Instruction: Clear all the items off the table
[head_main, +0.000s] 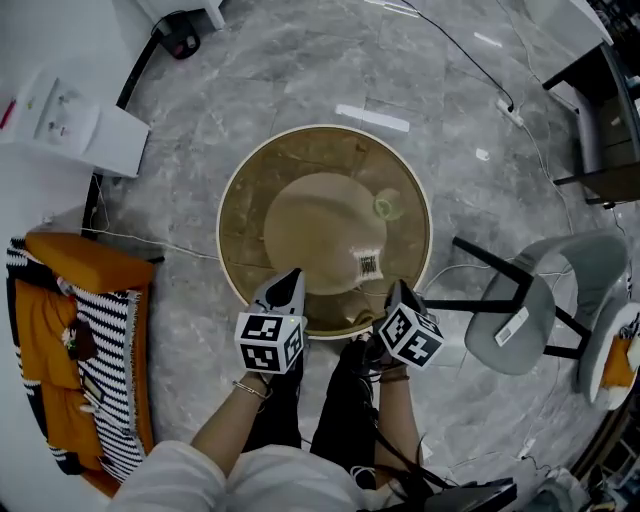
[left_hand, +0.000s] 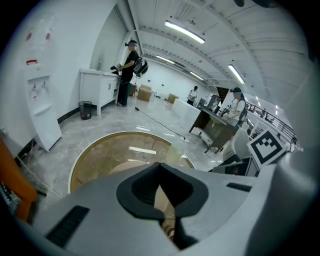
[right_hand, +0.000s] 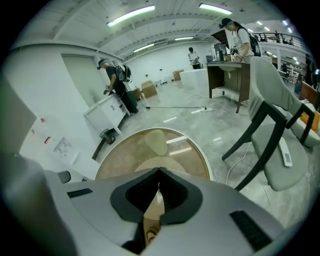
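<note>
Apparently only a small round item was left on the table, apart from the left gripper and right gripper, whose empty fingers were pressed together, so spreading and reaching were called for.

Grey left gripper and right gripper bear black-white marker cubes; white sleeves; dark trousers.
</note>
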